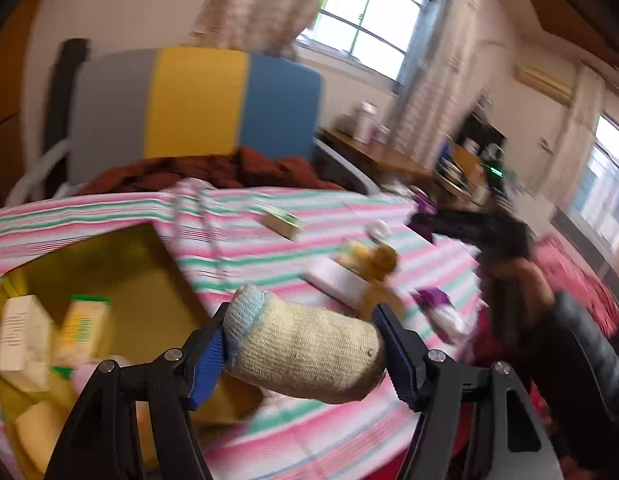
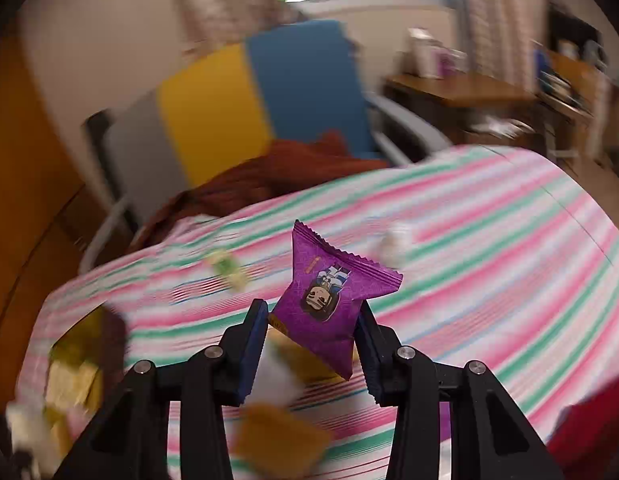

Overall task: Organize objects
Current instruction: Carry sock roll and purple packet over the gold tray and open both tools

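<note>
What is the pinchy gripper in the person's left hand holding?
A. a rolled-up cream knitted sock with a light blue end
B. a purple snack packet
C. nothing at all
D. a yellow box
A: in the left wrist view the left gripper is shut on the rolled cream knitted sock with a light blue end; the purple snack packet is in the right gripper.

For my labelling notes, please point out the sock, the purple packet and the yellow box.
sock (image 1: 309, 354): left wrist view, middle of cream knit body.
purple packet (image 2: 329, 300): right wrist view, printed front face.
yellow box (image 1: 149, 268): left wrist view, bare inner wall.
</note>
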Available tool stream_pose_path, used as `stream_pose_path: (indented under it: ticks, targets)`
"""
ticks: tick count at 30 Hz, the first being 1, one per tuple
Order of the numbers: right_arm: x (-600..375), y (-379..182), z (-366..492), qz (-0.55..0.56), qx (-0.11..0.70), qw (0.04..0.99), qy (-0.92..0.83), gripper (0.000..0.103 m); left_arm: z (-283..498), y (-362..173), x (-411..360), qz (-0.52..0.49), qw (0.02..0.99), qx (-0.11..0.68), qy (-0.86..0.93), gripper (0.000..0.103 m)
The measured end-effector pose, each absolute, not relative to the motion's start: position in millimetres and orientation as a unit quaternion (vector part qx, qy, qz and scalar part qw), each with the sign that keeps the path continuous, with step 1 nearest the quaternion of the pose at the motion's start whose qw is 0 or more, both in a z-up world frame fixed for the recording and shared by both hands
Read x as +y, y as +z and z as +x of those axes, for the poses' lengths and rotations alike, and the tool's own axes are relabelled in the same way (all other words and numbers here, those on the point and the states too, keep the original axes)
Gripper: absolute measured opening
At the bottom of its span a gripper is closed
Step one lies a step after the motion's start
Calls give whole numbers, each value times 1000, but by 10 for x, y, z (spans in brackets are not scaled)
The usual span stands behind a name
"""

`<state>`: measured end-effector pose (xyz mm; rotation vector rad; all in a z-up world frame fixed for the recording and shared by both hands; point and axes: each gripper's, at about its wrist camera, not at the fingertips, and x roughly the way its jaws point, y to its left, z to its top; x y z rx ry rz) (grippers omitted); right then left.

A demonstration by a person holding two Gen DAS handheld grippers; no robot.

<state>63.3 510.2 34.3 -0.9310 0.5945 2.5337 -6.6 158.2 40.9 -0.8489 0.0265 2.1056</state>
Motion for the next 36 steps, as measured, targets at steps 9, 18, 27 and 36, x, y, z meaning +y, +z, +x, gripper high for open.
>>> stream_pose_path:
  ticks: [9,18,27,36]
  targets:
    - [3469,323,-56,-382,142,13,913,43,-801,346,727,-357,287,-44,888,70]
    - [2530,115,-726,-410,131,-62,900,58,-1451,362,443,-349,216,-46,911,87]
    - [2383,23,-579,-427,123,-70,893,74,-1269,373,246,-340,191,-66,918,87]
    - [2291,1,-179,-417,89,-22,904,89,-738,212,363,-360,180,-36,915,87]
